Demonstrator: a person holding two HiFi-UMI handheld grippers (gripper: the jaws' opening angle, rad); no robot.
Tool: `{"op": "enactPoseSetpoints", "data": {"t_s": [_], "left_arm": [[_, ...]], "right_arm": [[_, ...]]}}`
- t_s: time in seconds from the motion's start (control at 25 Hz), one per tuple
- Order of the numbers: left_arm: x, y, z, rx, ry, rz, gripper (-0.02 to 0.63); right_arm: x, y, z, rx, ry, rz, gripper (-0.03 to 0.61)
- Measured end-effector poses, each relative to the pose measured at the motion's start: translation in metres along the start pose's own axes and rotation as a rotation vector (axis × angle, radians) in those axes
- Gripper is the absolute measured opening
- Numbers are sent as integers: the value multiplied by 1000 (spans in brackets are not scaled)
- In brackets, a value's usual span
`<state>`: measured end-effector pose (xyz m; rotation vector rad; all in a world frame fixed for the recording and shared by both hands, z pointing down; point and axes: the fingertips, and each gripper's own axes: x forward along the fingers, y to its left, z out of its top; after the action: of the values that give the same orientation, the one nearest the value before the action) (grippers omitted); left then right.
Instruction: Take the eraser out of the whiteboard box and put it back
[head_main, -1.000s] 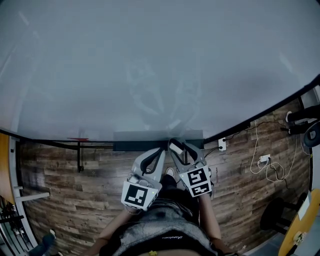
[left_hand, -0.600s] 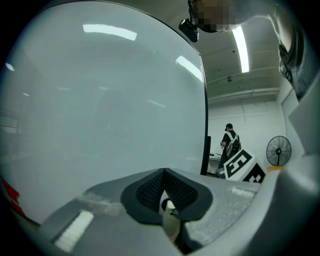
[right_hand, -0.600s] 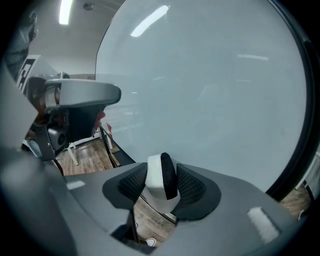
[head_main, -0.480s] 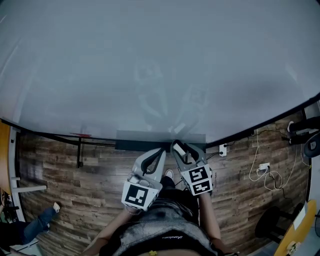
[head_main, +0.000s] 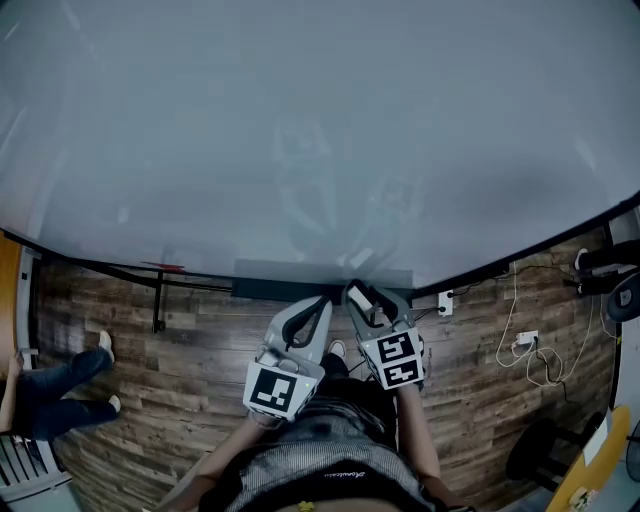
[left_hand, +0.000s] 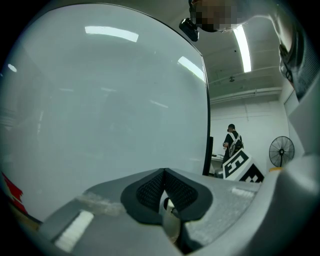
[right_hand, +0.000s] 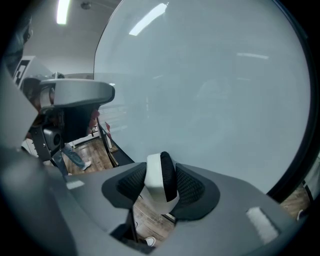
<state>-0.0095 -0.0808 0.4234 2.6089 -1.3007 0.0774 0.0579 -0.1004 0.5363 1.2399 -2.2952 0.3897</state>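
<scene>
A large whiteboard (head_main: 300, 130) fills the head view, with the dark whiteboard box (head_main: 270, 290) on its lower edge. My right gripper (head_main: 357, 293) hovers just above the box's right part, shut on the white and black eraser (head_main: 356, 295). In the right gripper view the eraser (right_hand: 161, 177) stands upright between both pads of the right gripper (right_hand: 161, 186). Its jaws have just been opening slightly, with the eraser still between them. My left gripper (head_main: 322, 300) sits beside it to the left, jaws together, holding nothing. The left gripper (left_hand: 163, 192) points at the whiteboard.
Wooden floor lies below the board. A person's legs (head_main: 50, 385) show at the left edge. A wall socket (head_main: 443, 297) and loose cables (head_main: 530, 330) are at the right. A red item (head_main: 160, 266) lies on the board's ledge. Another person (left_hand: 232, 142) and a fan (left_hand: 281, 150) stand far off.
Both grippers keep their places by the box. The person at the left edge has walked further into view.
</scene>
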Motion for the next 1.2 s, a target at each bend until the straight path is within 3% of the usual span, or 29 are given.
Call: {"op": "enactPoseSetpoints", "data": {"t_s": [0.44, 0.6, 0.76, 1.2], "left_arm": [[-3, 1, -3, 1, 12, 3, 2], [-5, -1, -5, 51, 11, -20, 2], [-5, -4, -1, 3, 11, -10, 2], [-2, -8, -3, 15, 15, -40, 2]], "right_arm": [[0, 0, -1, -1, -14, -8, 167], [-3, 2, -2, -9, -17, -7, 166], [-7, 3, -2, -27, -8, -6, 166], [-21, 3, 15, -21, -38, -11, 164]]}}
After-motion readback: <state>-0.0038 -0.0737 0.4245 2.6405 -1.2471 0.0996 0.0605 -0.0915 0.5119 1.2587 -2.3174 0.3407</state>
